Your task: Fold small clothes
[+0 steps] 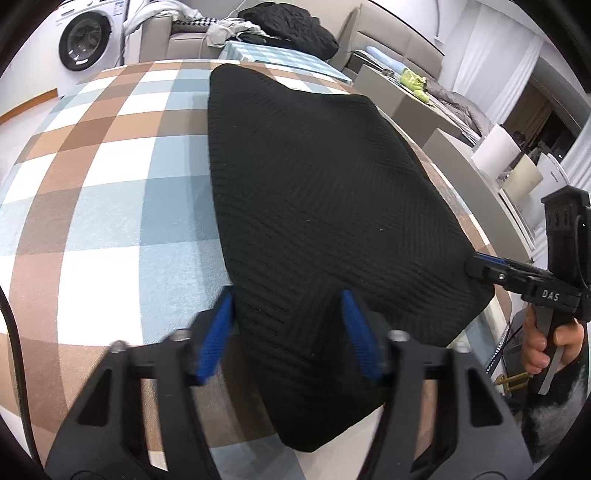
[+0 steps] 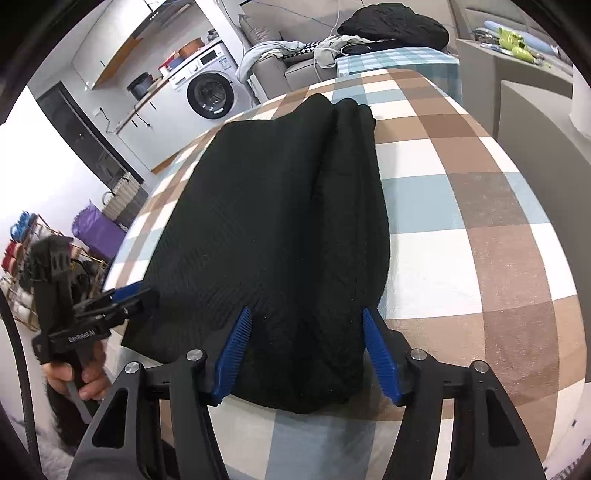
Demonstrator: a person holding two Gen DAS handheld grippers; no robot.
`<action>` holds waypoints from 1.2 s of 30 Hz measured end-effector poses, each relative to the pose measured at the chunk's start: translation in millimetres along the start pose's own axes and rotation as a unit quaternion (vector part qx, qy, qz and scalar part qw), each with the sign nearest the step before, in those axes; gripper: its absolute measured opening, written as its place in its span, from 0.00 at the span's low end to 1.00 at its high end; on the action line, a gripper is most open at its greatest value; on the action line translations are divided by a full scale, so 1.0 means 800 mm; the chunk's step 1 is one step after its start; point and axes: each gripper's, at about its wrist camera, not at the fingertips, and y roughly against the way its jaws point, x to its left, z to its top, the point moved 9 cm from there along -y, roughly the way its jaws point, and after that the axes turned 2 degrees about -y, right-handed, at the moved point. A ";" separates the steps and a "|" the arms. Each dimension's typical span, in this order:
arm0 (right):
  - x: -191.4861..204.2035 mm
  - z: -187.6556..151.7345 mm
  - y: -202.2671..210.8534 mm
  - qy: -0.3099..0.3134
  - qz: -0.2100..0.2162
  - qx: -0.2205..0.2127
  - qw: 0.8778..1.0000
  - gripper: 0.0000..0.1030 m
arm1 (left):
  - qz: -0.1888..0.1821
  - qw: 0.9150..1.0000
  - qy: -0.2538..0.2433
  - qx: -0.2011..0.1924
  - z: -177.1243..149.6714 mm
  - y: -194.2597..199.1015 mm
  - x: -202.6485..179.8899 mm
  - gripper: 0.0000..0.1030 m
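A black ribbed knit garment [image 1: 314,192] lies folded into a long strip on the checked tablecloth [image 1: 110,184]. My left gripper [image 1: 286,295] stands open over its near left corner, one blue pad at the cloth's left edge and the other above the fabric. In the right wrist view the same garment [image 2: 277,229] runs away from me, and my right gripper [image 2: 306,314] is open astride its near end, pads on either side of the bunched fold. Each gripper shows in the other's view: the right gripper [image 1: 474,264] at the garment's right corner, the left gripper [image 2: 142,291] at its left edge.
The table drops off close to the garment's right edge [image 1: 491,325]. Behind it stand a washing machine [image 1: 86,40], a sofa with a black jacket [image 1: 291,26] and loose clothes, and grey boxes [image 1: 406,99]. A person's hand [image 2: 85,376] holds the left gripper's handle.
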 end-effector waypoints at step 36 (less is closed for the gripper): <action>0.048 0.082 -0.071 0.017 -0.008 -0.037 0.999 0.51 | 0.106 0.993 0.025 -0.054 0.100 -0.016 0.107 0.23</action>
